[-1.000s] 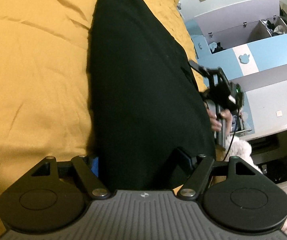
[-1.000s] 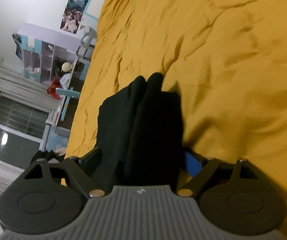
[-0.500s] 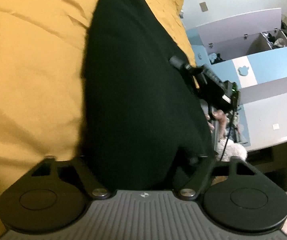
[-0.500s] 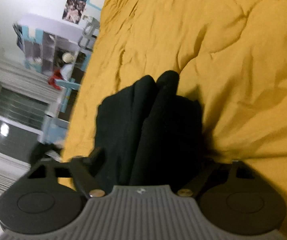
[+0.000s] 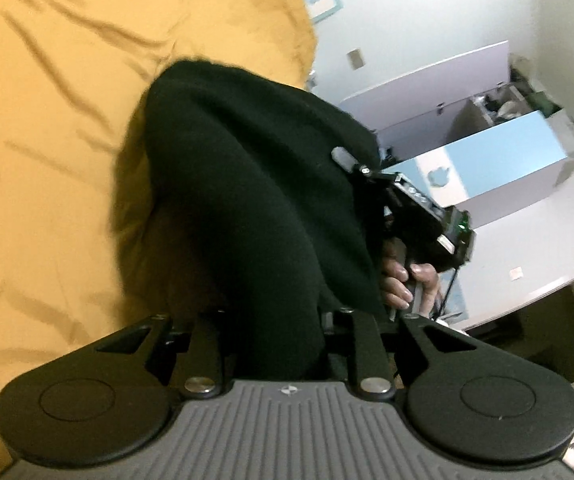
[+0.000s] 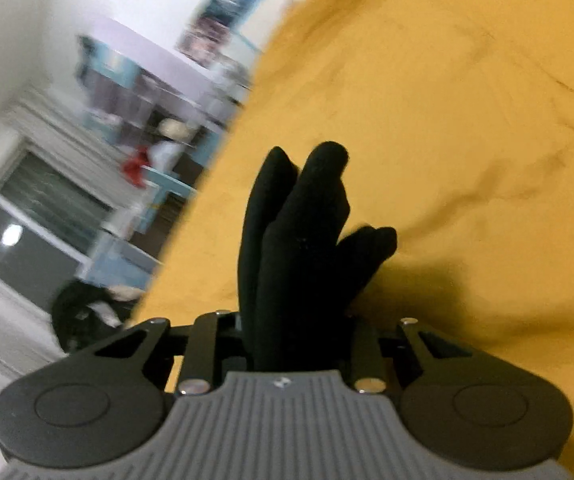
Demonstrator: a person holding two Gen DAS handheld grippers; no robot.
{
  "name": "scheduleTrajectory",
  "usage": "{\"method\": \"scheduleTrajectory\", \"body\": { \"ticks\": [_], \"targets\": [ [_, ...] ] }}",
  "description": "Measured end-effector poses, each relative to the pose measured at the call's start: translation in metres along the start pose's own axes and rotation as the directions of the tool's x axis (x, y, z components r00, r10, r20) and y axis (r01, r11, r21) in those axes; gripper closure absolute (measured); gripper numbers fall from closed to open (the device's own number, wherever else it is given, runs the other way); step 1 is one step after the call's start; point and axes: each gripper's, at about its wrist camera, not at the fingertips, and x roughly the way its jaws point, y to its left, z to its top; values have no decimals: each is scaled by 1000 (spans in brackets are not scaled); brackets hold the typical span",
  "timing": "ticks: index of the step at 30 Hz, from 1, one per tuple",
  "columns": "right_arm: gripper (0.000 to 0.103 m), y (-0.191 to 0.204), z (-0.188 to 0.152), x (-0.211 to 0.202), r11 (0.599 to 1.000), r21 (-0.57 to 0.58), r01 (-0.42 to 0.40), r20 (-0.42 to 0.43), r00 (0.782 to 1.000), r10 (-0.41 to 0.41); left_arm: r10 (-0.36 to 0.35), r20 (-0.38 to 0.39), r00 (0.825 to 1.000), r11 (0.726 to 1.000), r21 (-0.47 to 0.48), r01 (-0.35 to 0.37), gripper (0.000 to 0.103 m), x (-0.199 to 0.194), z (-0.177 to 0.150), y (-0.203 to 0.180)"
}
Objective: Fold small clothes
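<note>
- My left gripper has just been closing, and its jaws now stand narrow with a fold of the black garment bunched between them; the cloth hides the pads, but it rises straight out of the gap, so I read it as pinched.
- My right gripper has likewise just been closing, and its jaws are drawn in on another edge of the same black garment, which stands up from the gap in several upright folds.
- In the left wrist view the garment spreads out from the jaws as one broad dark sheet, stretching across to the right gripper, which grips its far edge.
- The person's hand wraps the handle of that right gripper, just beside the cloth's right edge.
- The garment hangs between the two grippers over the yellow bedspread; its shadow falls on the cover below. Whether any part of it touches the bed I cannot tell.
- In the right wrist view the bedspread fills the right side, creased and rumpled.
- Farther out on the left view stands a blue and white cabinet against the wall.
- On the right view, blurred, I see a shelf unit and a window beyond the bed's edge.
</note>
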Motion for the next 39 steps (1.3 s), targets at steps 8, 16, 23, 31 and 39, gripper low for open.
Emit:
{"method": "scheduleTrajectory", "body": {
  "ticks": [8, 16, 23, 31, 39],
  "targets": [
    [82, 112, 33, 53, 986, -131, -107, -2, 994, 108, -23, 200, 979, 997, 74, 8, 77, -98, 47, -11],
    [82, 188, 44, 238, 950, -120, -289, -113, 954, 276, 115, 343, 932, 992, 11, -126, 76, -200, 81, 41],
    [81, 132, -20, 401, 994, -84, -69, -348, 937, 35, 206, 214, 955, 948, -286, -141, 77, -171, 53, 182],
    [54, 84, -35, 391, 999, 21, -40, -347, 937, 45, 115, 189, 975, 975, -211, -74, 73, -175, 56, 194],
    [34, 116, -63, 255, 995, 47, -86, -296, 950, 96, 137, 119, 984, 955, -281, -99, 63, -203, 69, 198]
  ]
}}
